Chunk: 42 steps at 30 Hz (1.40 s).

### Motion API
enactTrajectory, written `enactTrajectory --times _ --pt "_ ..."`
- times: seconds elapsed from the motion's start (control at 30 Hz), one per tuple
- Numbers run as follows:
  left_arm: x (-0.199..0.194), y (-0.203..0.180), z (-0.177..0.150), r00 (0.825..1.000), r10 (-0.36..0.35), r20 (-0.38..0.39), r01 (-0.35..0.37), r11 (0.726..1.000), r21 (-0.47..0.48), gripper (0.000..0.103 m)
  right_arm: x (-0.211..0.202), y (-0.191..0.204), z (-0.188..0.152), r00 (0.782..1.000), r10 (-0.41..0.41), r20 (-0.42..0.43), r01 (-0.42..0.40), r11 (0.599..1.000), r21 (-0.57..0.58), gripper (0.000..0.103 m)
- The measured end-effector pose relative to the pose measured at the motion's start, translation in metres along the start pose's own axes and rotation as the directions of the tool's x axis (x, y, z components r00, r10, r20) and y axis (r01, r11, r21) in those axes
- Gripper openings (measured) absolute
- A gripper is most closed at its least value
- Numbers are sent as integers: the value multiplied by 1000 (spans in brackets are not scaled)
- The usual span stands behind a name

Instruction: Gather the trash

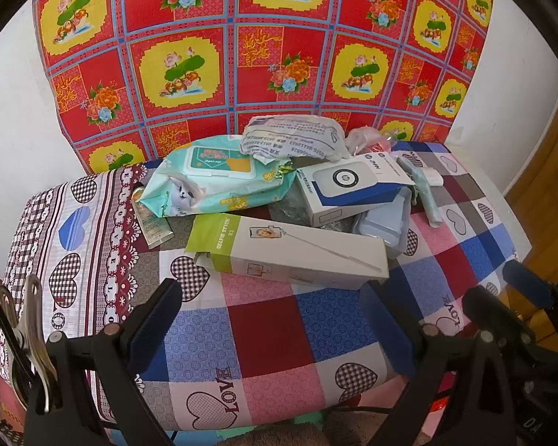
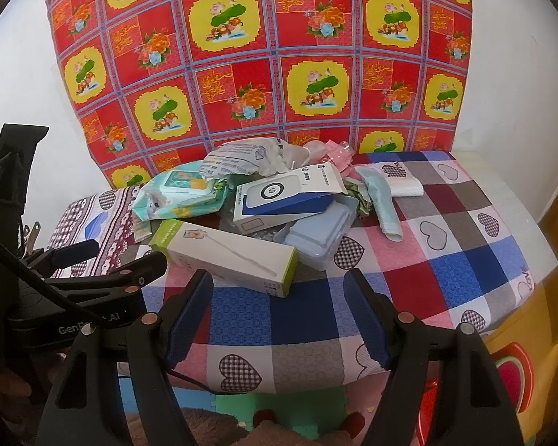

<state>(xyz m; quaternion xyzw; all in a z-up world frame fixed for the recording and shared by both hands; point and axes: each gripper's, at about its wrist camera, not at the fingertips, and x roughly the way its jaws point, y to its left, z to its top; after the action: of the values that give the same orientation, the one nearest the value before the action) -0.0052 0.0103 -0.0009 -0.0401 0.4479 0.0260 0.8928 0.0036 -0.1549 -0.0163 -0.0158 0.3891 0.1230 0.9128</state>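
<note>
A heap of trash lies at the back of the patchwork-covered table [image 1: 279, 334]: a long selfie-stick box [image 1: 290, 251] [image 2: 227, 256] in front, a teal wet-wipes pack [image 1: 212, 182] [image 2: 182, 195], a white and blue box [image 1: 353, 189] [image 2: 286, 200], a crumpled printed bag [image 1: 290, 137] [image 2: 241, 160] and a pale blue plastic case [image 1: 381, 225] [image 2: 320, 239]. My left gripper [image 1: 273, 297] stands open just short of the selfie-stick box, nothing between its fingers. My right gripper [image 2: 277, 290] is open too, close to the same box's right end.
A red and yellow flowered cloth [image 1: 264, 44] hangs behind the table against white walls. A light green folded wrapper [image 1: 424, 193] and a white wad [image 2: 405, 187] lie right of the heap. A metal clip [image 1: 33, 319] sits at the left. Foam floor mats [image 2: 279, 409] show below.
</note>
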Motion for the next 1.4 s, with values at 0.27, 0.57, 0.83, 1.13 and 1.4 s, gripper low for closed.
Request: enactTrajectory --times 0.27,0.57,0.83,1.13,1.4 --pt "0 0 0 1000 0 0 0 1000 0 99 -1 -1 0 1000 1 0 -1 1000 0 74" --pt "1 -1 -1 1000 -1 -1 1 1000 0 99 -1 -2 1 1000 3 0 -3 1000 3 74" --pt "5 2 -2 1000 0 -3 0 1000 4 99 1 3 0 1000 4 6 -4 1000 9 74" --pt "7 17 7 1000 6 -12 -6 1000 -5 96 2 -4 14 1000 -14 14 14 1000 21 74" --pt "21 32 31 999 1 -37 -4 998 -61 93 18 -15 33 1000 8 -8 -7 999 34 74"
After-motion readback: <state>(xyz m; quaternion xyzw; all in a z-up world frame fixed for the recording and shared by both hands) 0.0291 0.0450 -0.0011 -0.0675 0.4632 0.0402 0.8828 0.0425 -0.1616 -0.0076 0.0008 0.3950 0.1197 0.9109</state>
